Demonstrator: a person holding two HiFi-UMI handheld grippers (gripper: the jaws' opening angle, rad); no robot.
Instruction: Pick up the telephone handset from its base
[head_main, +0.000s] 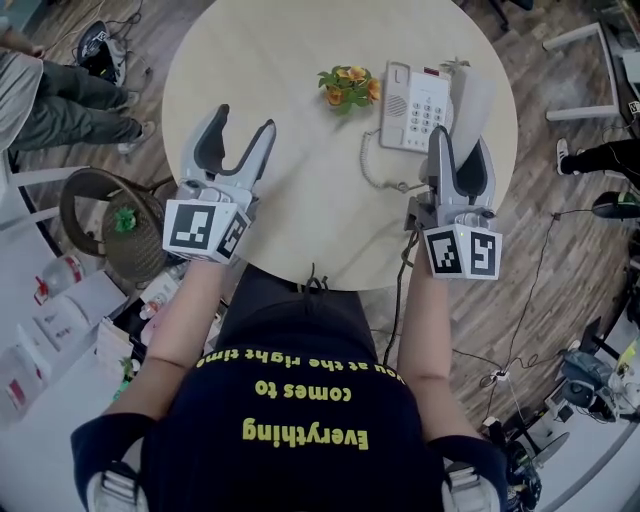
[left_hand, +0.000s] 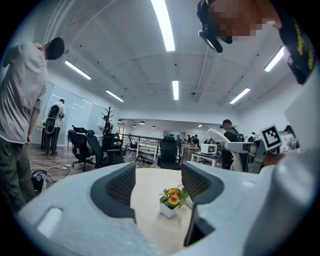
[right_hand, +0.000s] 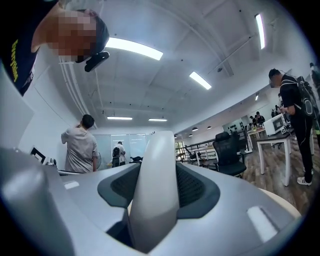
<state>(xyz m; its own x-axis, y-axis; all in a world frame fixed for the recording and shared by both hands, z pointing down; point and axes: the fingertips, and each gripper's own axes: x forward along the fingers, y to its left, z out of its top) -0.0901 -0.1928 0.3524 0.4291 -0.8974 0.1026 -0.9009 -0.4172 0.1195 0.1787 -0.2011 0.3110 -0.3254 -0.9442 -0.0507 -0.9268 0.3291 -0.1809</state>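
Note:
The white telephone base (head_main: 412, 106) with its keypad sits on the round table (head_main: 280, 60), at its right side. The pale grey handset (head_main: 472, 100) is off the base and stands upright above the table's right edge, with my right gripper (head_main: 460, 142) shut on it. In the right gripper view the handset (right_hand: 155, 185) fills the gap between the dark pads (right_hand: 192, 187). The coiled cord (head_main: 377, 176) trails from the base toward the handset. My left gripper (head_main: 243, 121) hangs open and empty over the table's left half; the left gripper view shows nothing between the jaws of this gripper (left_hand: 158, 175).
A small pot of orange flowers (head_main: 349, 87) stands just left of the base, and this pot (left_hand: 171, 200) also shows ahead of the left gripper. A wicker chair (head_main: 105, 225) is beside the table's left edge. A person (head_main: 50, 95) sits at top left. Cables (head_main: 520, 330) lie on the floor at right.

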